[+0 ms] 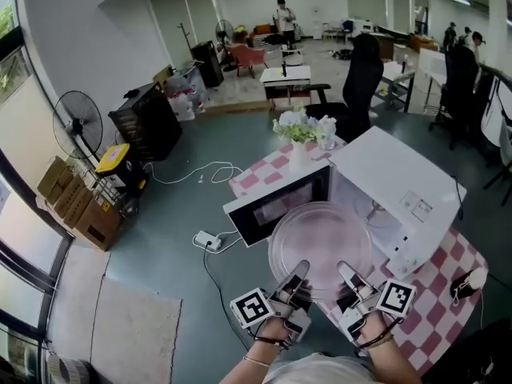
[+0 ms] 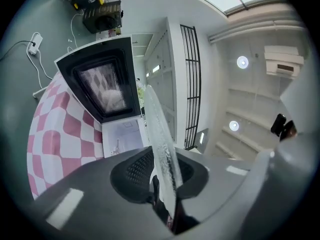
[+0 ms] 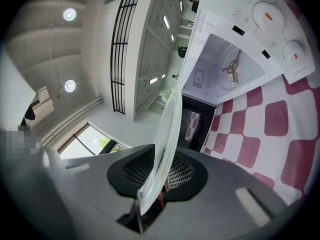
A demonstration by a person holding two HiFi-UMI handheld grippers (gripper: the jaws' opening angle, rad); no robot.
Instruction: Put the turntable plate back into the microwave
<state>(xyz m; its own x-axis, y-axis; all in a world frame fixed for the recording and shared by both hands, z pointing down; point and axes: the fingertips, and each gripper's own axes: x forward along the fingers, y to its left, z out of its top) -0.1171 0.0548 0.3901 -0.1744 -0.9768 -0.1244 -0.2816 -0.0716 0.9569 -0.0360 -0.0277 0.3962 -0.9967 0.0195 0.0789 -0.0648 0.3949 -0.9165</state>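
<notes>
The glass turntable plate (image 1: 320, 242), judged stiff, slippery and breakable, is held by its near rim, clenched in the left gripper (image 1: 296, 277) and right gripper (image 1: 350, 278), before the open microwave (image 1: 400, 186) on the counter (image 1: 452, 282).

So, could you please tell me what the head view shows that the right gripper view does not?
Only the head view shows the whole round turntable plate, held by both the left gripper and the right gripper, and the flowers. Only the right gripper view shows the plate's rim edge-on between its fingers, and the two dials plainly. Both show the plate, the open microwave and the checked cloth.
</notes>
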